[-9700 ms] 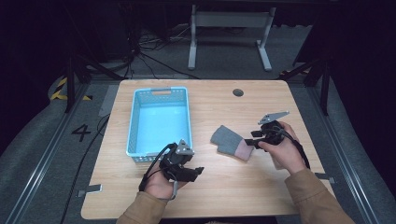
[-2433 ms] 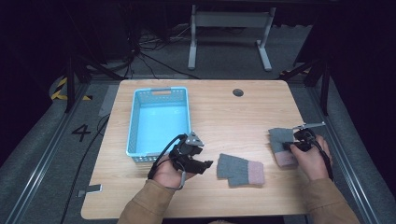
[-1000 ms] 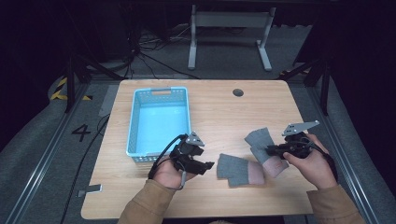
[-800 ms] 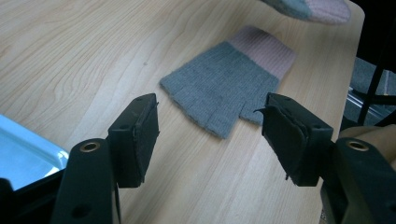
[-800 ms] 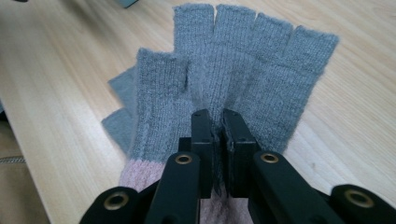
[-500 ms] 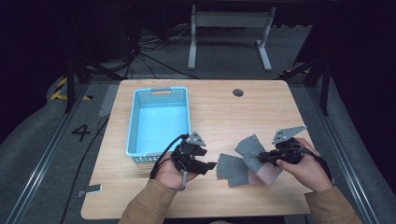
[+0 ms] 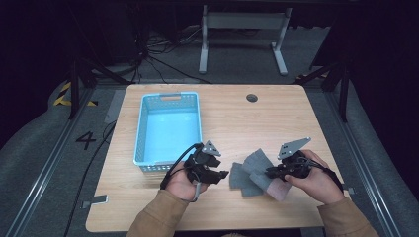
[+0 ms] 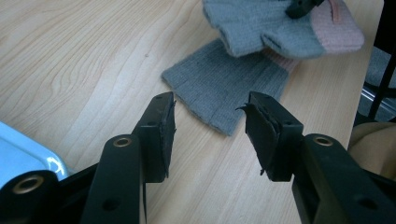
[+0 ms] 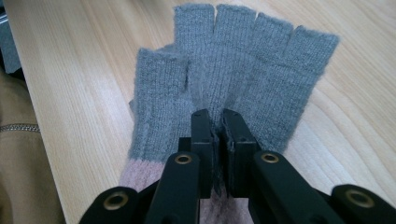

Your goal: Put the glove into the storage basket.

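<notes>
Two grey fingerless gloves with pink cuffs are on the wooden table. One glove point(image 7: 241, 179) point(image 8: 224, 88) lies flat near the front edge. The other glove point(image 7: 257, 160) point(image 9: 233, 70) hangs over it, fingers spread, pinched near its palm by my right gripper point(image 7: 269, 173) point(image 9: 217, 135), which is shut on it. My left gripper point(image 7: 222, 175) point(image 8: 210, 126) hovers just left of the flat glove, pointing at its finger end. Its jaws have just been closing and stand partly open, with nothing pressed between the pads.
A light blue plastic basket point(image 7: 141, 143) stands at the table's left, right behind my left hand. A round cable hole point(image 7: 252, 98) sits near the far edge. The table's front edge is close under both forearms.
My right gripper has carried its glove leftward and slightly down, over the flat glove. The left gripper has stayed in place while its jaws narrowed.
</notes>
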A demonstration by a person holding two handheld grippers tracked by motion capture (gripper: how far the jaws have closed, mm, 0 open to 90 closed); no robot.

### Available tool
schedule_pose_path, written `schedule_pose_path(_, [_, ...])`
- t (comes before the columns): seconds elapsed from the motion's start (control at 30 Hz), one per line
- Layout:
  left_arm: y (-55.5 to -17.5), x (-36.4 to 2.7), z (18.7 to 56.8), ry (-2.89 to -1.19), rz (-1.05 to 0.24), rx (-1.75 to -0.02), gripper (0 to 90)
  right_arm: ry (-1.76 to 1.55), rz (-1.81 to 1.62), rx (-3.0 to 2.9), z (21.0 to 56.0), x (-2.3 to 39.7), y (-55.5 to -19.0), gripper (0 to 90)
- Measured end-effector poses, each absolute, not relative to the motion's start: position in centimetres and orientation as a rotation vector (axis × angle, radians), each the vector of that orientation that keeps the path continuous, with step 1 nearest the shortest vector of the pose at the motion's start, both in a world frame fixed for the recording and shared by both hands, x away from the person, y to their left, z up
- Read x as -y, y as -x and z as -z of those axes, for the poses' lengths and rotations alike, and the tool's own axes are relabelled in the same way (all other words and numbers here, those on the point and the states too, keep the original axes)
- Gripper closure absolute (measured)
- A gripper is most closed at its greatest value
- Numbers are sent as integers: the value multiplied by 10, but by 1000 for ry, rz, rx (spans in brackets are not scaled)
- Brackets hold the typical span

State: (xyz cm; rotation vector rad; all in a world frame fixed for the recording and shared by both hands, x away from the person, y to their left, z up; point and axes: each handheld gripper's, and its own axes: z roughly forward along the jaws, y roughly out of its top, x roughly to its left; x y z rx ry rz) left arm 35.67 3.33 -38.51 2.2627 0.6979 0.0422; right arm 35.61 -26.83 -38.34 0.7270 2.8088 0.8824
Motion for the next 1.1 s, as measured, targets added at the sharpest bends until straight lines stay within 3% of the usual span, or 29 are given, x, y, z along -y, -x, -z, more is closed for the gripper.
schedule_pose_path(0.2, [-356,-32,386,-2275,-49,-692,575,-692,-857,-2838,391,262,-356,841])
schedule_pose_path(0.37, [-353,-28,391,-2321,-159,-673,604,-675,-837,-2861,398,257,-357,840])
schedule_pose_path(0.67, [-357,-26,398,-2336,-96,-632,672,-669,-822,-2876,409,251,-358,794])
schedule_pose_path(0.7, [-357,-26,398,-2336,-96,-632,674,-669,-822,-2876,409,251,-358,794])
schedule_pose_path(0.77, [-357,-24,400,-2342,-88,-605,674,-679,-845,-2854,408,252,-357,711])
schedule_pose_path(1.1, [-359,-21,401,-2357,-68,-544,610,-751,-880,-2773,391,276,-351,684])
